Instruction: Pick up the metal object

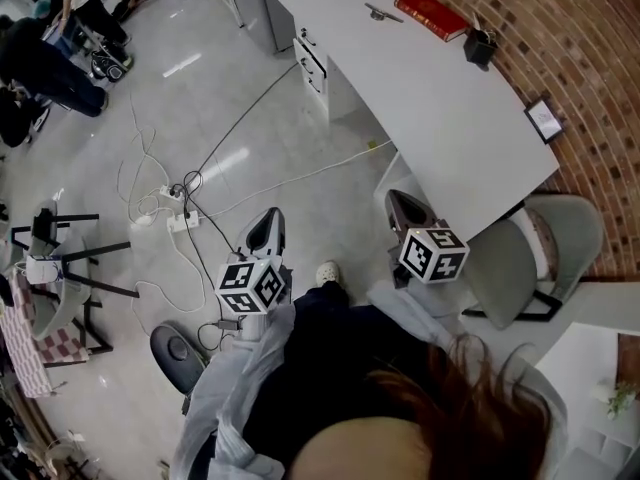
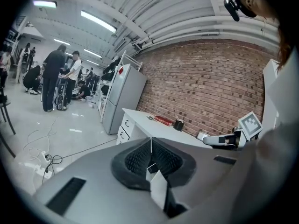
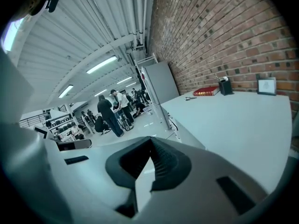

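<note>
A small metal object (image 1: 383, 13) lies at the far end of the white desk (image 1: 440, 118), just left of a red book (image 1: 431, 15). It shows far off in the right gripper view (image 3: 190, 98) and as a speck in the left gripper view (image 2: 149, 118). My left gripper (image 1: 265, 230) hangs over the floor, well short of the desk, with its jaws shut and nothing in them (image 2: 151, 146). Near the desk's front corner my right gripper (image 1: 405, 208) is also shut and empty (image 3: 150, 146). Both are far from the metal object.
On the desk stand a black pen cup (image 1: 479, 46) and a small picture frame (image 1: 544, 119). A grey chair (image 1: 520, 258) sits at the desk's near right. Cables and a power strip (image 1: 180, 218) lie on the floor at left. People (image 1: 50, 58) stand far left.
</note>
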{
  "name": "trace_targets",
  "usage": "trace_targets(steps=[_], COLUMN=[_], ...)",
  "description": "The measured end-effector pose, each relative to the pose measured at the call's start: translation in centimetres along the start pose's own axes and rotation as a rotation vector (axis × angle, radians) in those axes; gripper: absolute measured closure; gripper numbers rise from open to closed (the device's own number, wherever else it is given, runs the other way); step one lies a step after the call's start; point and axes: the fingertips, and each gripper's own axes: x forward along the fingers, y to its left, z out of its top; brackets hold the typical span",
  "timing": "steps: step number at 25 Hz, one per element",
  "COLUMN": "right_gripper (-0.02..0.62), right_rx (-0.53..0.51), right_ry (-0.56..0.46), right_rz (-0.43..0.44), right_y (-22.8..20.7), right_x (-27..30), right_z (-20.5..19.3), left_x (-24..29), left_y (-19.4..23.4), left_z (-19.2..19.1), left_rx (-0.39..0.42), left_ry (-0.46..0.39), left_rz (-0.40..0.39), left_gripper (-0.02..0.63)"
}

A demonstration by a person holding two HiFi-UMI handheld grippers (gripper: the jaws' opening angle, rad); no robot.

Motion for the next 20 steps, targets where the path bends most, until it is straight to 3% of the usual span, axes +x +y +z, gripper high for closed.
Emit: trace_targets(steps=[12, 20], right_gripper=[0.59, 0.589], right_rx=[0.024, 0.022], right_ry=[0.017, 0.025], right_rz=[-0.008, -0.022], right_y=[1.0, -1.1], right_x=[3.8, 6.0], right_z=[0.0, 0.7], left_x=[2.0, 3.8], left_y=[3.4, 3.8], left_z=[0.2, -0.6], left_rx=[-0.01, -0.022], left_ry=[0.027, 0.045], left_rz=[-0.013, 0.001], left_gripper=[0.583, 0.583])
